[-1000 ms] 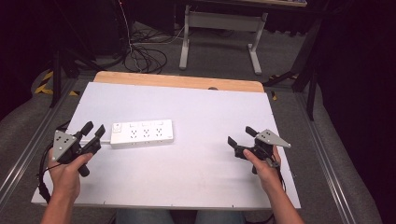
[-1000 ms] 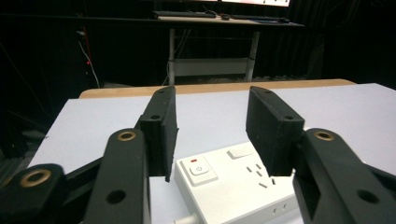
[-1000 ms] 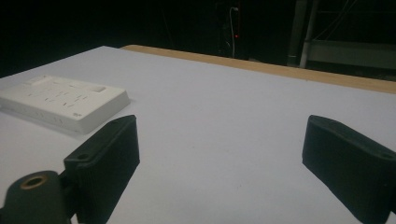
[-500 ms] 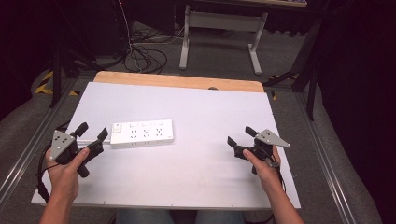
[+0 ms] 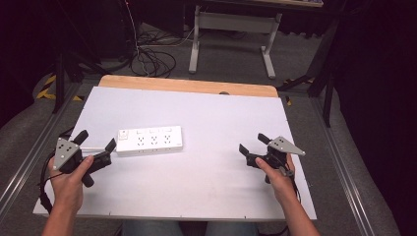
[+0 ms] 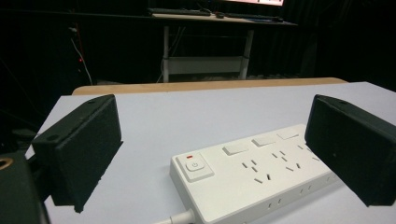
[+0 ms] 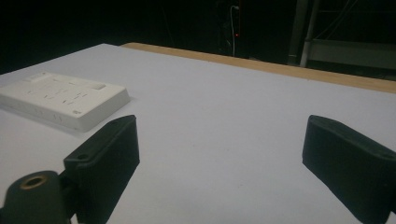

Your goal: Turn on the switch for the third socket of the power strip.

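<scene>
Item: white power strip [image 5: 150,141], one, lying flat on the white table [image 5: 211,118], left of the middle, long side running across, switch end toward my left gripper [image 5: 96,146]. A thin white cord leaves that end and runs toward the gripper.

Left gripper: jaws wide apart, nothing pressed between the pads. They have just been opening; a second ago they stood much narrower at the cord end of the strip, and now they straddle that end without touching it. In the left gripper view the switch end [image 6: 196,165] sits between the two black jaws with clear gaps on both sides.

Right gripper [image 5: 254,148]: jaws apart, holding nothing, resting well clear of the strip on the right of the table; it has kept its place. In the right gripper view the strip [image 7: 65,100] lies off at the left, bare table between the jaws.

Reading: I judge this either a release after setting the strip down, or a widening to take the body instead of the cord. The strip has not shifted

Next call: close on the switch end, if a grip is wanted
</scene>
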Available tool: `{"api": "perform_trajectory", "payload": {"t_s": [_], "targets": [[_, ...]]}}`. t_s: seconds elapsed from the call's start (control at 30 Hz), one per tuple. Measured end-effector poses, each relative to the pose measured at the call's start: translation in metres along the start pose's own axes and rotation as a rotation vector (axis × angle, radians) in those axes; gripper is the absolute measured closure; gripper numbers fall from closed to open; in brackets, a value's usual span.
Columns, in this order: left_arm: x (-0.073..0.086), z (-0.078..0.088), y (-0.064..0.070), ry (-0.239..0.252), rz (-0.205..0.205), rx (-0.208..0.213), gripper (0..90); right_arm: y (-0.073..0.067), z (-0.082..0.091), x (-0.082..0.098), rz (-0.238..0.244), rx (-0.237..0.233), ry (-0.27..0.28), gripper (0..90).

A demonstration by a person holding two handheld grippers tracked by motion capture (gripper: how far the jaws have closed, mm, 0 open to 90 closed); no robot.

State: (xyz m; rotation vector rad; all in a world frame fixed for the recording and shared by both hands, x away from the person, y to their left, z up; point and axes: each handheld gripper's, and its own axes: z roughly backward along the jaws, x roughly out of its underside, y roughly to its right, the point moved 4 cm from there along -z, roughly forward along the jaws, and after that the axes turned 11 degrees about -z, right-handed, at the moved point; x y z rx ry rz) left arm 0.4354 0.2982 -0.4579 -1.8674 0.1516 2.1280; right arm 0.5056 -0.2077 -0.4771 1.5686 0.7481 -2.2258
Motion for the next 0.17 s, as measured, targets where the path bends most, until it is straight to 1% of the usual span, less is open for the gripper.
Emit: {"api": "perform_trajectory", "payload": {"t_s": [0.1,0.17], "targets": [[0.0003,0.0001,0.0002,0.001,0.0,0.005,2.3,0.0002,-0.0002,0.0,0.0,0.0,-0.002,11.4],[0.0003,0.0002,0.0007,0.002,0.008,0.012,0.2,-0.0001,-0.0007,0.0003,-0.002,-0.001,-0.003,11.4]]}}
